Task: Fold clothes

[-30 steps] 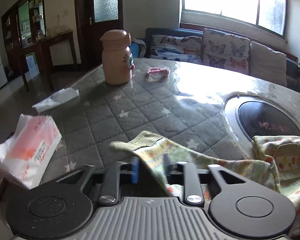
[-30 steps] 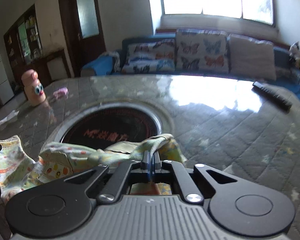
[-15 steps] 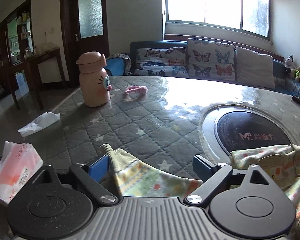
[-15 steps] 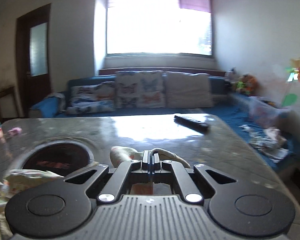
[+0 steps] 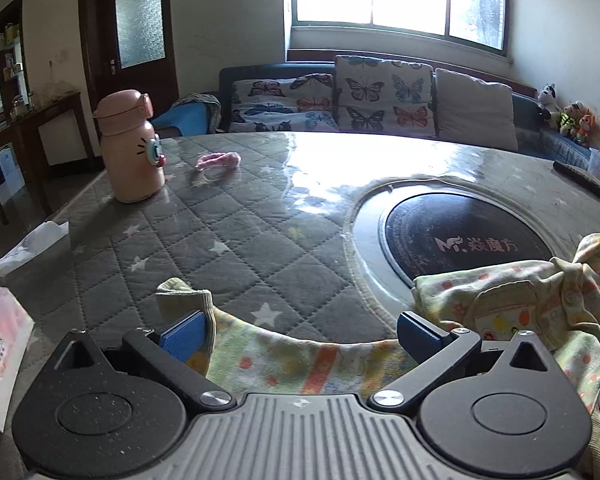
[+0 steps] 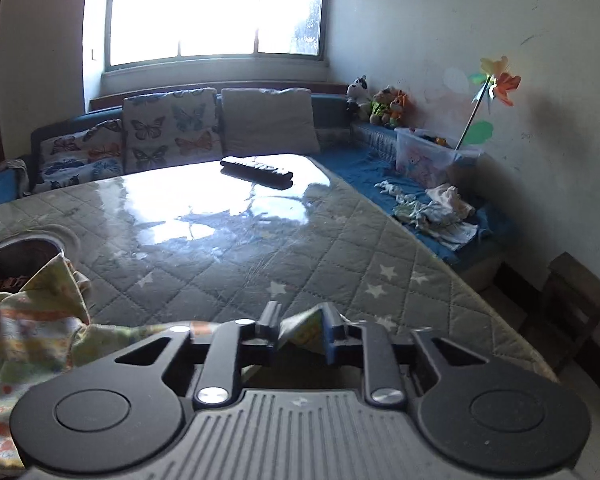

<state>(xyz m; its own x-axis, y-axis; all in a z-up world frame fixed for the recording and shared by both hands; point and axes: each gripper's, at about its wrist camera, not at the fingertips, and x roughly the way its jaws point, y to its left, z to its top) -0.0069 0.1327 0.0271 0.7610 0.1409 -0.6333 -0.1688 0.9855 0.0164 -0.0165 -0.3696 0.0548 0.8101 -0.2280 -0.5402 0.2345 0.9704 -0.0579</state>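
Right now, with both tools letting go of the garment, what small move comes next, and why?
Probably draw both tools back clear of the garment. The left tool stands wide with cloth lying loose between its jaws, and the right tool is opening with a cloth corner still between its jaws.

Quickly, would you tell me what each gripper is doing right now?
Left gripper: opening wide, printed garment lying loose between jaws.
Right gripper: opening, garment corner between jaws.

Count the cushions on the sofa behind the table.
3: a low butterfly cushion at left, an upright butterfly cushion in the middle, a plain cushion at right. The table edge may hide more.
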